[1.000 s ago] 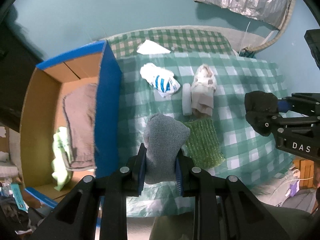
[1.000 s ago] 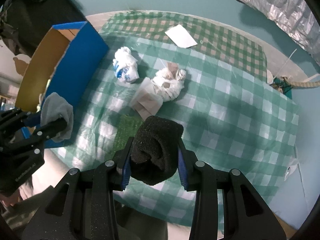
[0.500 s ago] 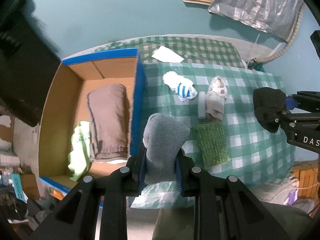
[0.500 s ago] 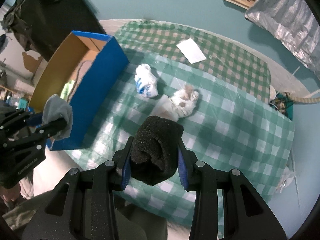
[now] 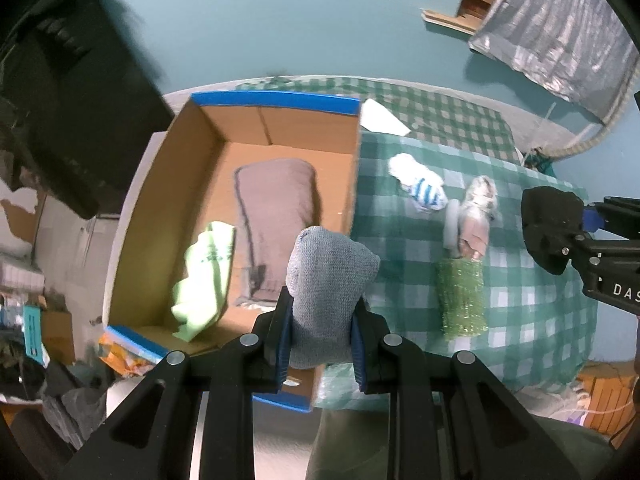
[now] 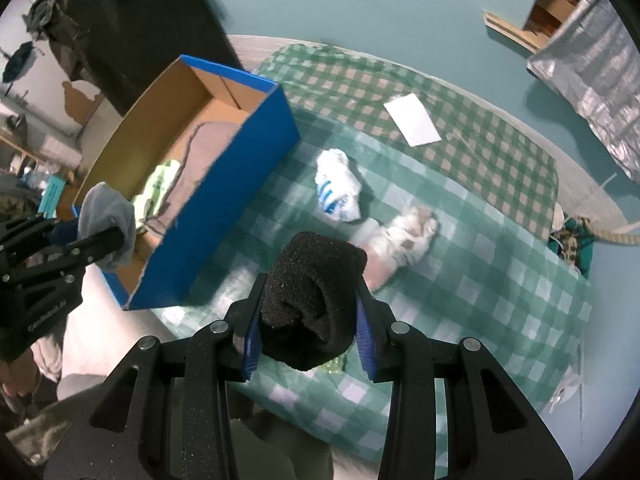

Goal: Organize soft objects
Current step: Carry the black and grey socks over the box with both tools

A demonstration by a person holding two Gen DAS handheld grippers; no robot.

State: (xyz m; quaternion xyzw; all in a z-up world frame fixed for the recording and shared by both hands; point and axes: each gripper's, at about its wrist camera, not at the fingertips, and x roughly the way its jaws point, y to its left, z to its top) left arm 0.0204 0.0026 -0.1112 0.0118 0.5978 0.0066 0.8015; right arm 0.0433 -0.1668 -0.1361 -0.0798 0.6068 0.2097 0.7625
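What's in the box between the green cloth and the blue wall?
A folded brown towel lies between the green cloth and the box's blue wall, clearest in the left wrist view.

Grey sock (image 5: 326,284) is ribbed knit; black sock (image 6: 312,300) fuzzy; box (image 5: 280,128) matt cardboard; tablecloth (image 5: 532,320) glossy plastic.

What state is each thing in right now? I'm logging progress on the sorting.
Left gripper: shut on grey sock, held over the box's near edge.
Right gripper: shut on black sock, above the table.
Box: open.
Brown towel: folded, in box.
Green cloth: crumpled, in box.
Striped sock: balled, on tablecloth.
Green scrubber: flat on tablecloth.
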